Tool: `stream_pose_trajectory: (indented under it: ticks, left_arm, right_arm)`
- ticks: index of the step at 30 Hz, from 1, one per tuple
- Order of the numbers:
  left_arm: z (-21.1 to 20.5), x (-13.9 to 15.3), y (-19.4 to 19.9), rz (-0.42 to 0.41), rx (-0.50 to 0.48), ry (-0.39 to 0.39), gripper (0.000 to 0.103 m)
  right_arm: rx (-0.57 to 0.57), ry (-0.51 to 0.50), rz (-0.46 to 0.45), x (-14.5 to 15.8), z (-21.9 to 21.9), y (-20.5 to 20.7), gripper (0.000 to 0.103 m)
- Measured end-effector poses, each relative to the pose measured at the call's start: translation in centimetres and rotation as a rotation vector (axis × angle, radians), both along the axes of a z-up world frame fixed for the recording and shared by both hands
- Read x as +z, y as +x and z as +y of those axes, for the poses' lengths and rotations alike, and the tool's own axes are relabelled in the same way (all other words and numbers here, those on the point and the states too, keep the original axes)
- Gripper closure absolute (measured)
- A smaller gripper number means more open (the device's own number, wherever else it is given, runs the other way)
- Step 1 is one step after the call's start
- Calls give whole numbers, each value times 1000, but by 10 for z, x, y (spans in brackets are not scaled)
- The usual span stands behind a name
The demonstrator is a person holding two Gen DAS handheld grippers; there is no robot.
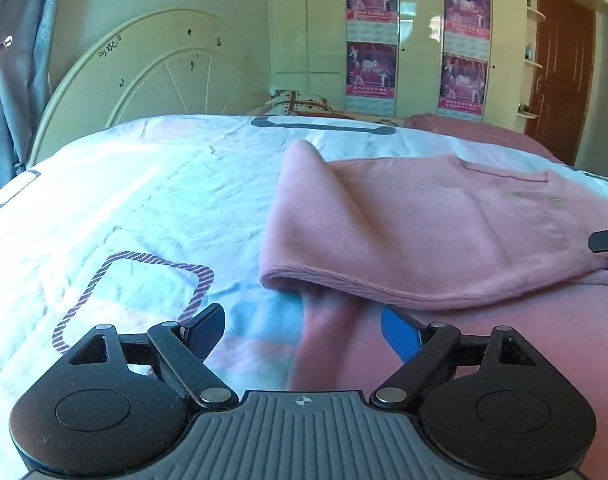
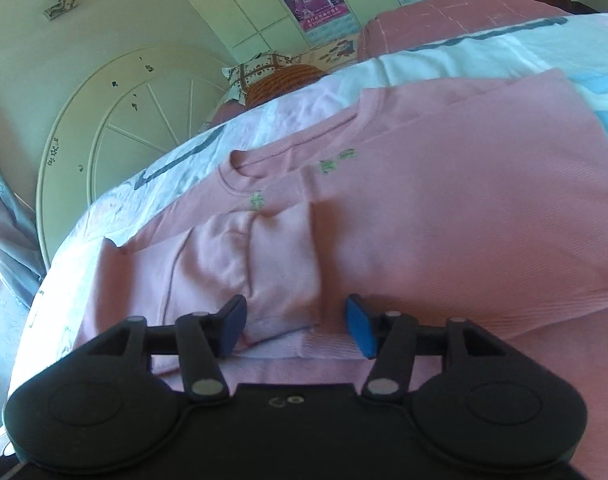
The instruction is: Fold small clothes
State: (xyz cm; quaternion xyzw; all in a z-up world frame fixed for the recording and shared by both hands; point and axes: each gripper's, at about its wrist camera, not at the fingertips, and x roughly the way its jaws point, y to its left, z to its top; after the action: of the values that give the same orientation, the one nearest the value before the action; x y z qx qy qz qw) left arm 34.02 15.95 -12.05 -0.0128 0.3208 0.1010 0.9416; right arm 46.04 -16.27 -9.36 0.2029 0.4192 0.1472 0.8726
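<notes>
Pink top [image 2: 443, 220] lies half-folded on the bed [image 1: 144, 184]; left gripper [image 1: 304, 334] wide and empty, right gripper [image 2: 296, 326] half-open astride the cuff [image 2: 280, 280], which may slip loose.

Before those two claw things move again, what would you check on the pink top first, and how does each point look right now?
1. Left gripper free of cloth: ok, jaws wide, nothing between them.
2. Right gripper free of cloth: ok, jaws apart, the folded sleeve lies beyond the pads.
3. Pink sweatshirt on the bed sheet: ok.
4. Left side folded flat: not ok, the fold bulges up.
5. Far sleeve folded in: cannot tell.
</notes>
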Motion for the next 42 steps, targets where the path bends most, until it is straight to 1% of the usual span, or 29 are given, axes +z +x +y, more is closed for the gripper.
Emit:
stream_pose_trajectory:
  ticks: [2, 4, 5, 6, 7, 8, 10, 12, 13, 15, 16, 17, 18, 19, 22, 24, 25, 27, 28, 29, 30, 31, 33, 34, 35, 37, 39, 41, 42]
  left_arm:
    - [5, -9, 15, 26, 10, 12, 18]
    - [6, -11, 26, 28, 4, -2, 18]
    - [5, -10, 30, 26, -4, -5, 18]
    - [4, -10, 32, 23, -22, -1, 18]
    - [3, -13, 39, 28, -36, 17, 19]
    - [-2, -15, 48, 35, -44, 27, 19]
    - [-3, -17, 53, 41, -50, 13, 19]
    - [-1, -17, 53, 43, -45, -8, 20]
    - [1, -18, 58, 44, -42, -16, 21]
    - [2, -17, 58, 43, -45, -19, 26]
    - [1, -18, 62, 43, -50, -21, 32]
    - [0, -17, 62, 42, -56, -23, 37]
    - [-1, -16, 63, 40, -64, -23, 44]
    - [-1, -14, 63, 38, -70, -20, 48]
    - [-3, -12, 69, 38, -82, 3, 49]
    - [-7, -7, 66, 13, -110, 20, 49]
    - [-9, -4, 64, -2, -129, 18, 49]
    - [-12, -2, 66, 2, -147, 14, 49]
    - [-12, -4, 69, 12, -144, 16, 60]
    - [-10, -5, 71, 19, -126, 14, 73]
    - [-5, -5, 71, 17, -104, -17, 95]
    - [4, -4, 70, -6, -65, -79, 95]
    - [19, -6, 67, -20, 6, -155, 95]
    - [26, -11, 66, -16, 21, -203, 95]
    - [30, -16, 66, 0, 20, -231, 95]
    - [28, -18, 64, 7, -9, -208, 94]
    - [26, -15, 62, 21, -44, -167, 92]
    - [26, -13, 58, 29, -69, -145, 79]
    - [27, -11, 54, 29, -72, -137, 55]
  right_arm:
    - [-3, -36, -3, -1, 10, 5, 62]
    - [-10, -88, -15, -1, 16, 10, 70]
    - [-8, -120, -24, 0, 19, 12, 91]
    - [13, -131, -26, 1, 22, 16, 95]
    - [31, -128, -22, 3, 23, 18, 95]
    - [49, -144, -44, 9, 26, 17, 96]
    - [66, -210, -143, 32, 32, 8, 96]
    - [27, -208, -254, 62, 23, -5, 96]
    - [-17, -205, -307, 76, 14, -12, 96]
    - [-99, -231, -370, 91, -7, -27, 96]
    - [-119, -264, -360, 89, -15, -28, 96]
    - [-117, -286, -314, 82, -22, -25, 96]
    - [-118, -285, -258, 71, -30, -21, 96]
    - [-119, -265, -215, 62, -37, -19, 96]
    - [-124, -277, -195, 49, -42, -23, 96]
    - [-124, -269, -185, 45, -41, -24, 96]
    - [-120, -270, -182, 44, -41, -25, 96]
    - [-108, -280, -176, 43, -37, -26, 96]
    - [-105, -284, -172, 42, -37, -26, 96]
    - [-105, -287, -165, 41, -35, -26, 95]
    - [-103, -282, -155, 40, -34, -24, 95]
    - [-101, -277, -150, 40, -34, -24, 95]
    - [-91, -266, -160, 41, -31, -24, 95]
    - [-82, -263, -168, 42, -29, -25, 95]
    - [-78, -275, -171, 41, -27, -26, 95]
    - [-89, -304, -125, 31, -26, -23, 95]
    - [-105, -292, -78, 18, -33, -19, 95]
    - [-114, -269, -66, 12, -39, -20, 95]
    - [-117, -263, -66, 11, -41, -20, 95]
